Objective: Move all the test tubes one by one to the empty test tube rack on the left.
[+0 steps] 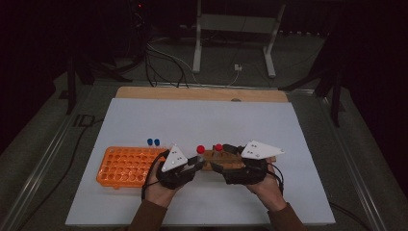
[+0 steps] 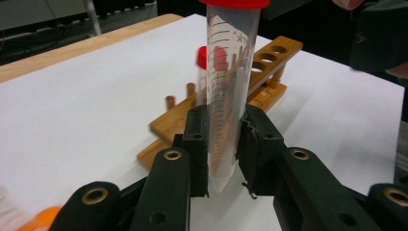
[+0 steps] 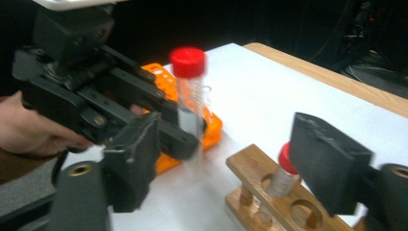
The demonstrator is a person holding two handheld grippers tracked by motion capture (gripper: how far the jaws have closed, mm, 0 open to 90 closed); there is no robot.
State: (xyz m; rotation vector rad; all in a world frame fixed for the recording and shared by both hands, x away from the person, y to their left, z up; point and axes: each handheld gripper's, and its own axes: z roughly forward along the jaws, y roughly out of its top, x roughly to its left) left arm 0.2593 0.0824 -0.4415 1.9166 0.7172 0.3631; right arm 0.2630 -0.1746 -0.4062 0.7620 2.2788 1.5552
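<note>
Dark floor and cables surround a table [image 1: 144, 92] covered by a white sheet [image 1: 202, 125]. Both of the person's forearms come in from the near edge, and each hand grasps its gripper from underneath and behind, wrists roughly level, with the two grippers angled in toward each other over the middle of the sheet.

At the left of the high view, the left gripper [image 1: 197, 162] points toward the centre, its grey plate tilted up. In the left gripper view its two black jaws are closed tight on the lower part of a clear tube [image 2: 228, 96] with a red cap, held upright with its pointed tip just below the pads and clear of the sheet. The right gripper view shows the same tube [image 3: 189, 91] standing in those jaws, slightly blurred.

The right gripper [image 1: 219, 166] faces the left one from the other side. In the right gripper view its jaws stand wide apart with nothing pressed between them; the tube is beyond them, not in their gap.

A wooden rack [image 1: 226, 155] lies on the sheet between and just behind the grippers. A second red-capped tube [image 3: 284, 173] sits upright in one of its holes, near the right gripper's far jaw; whether the two touch is hard to tell. An orange rack [image 1: 122, 167] rests on the sheet beside the left hand [image 1: 159, 190], with two small blue caps [image 1: 153, 142] just behind it.
</note>
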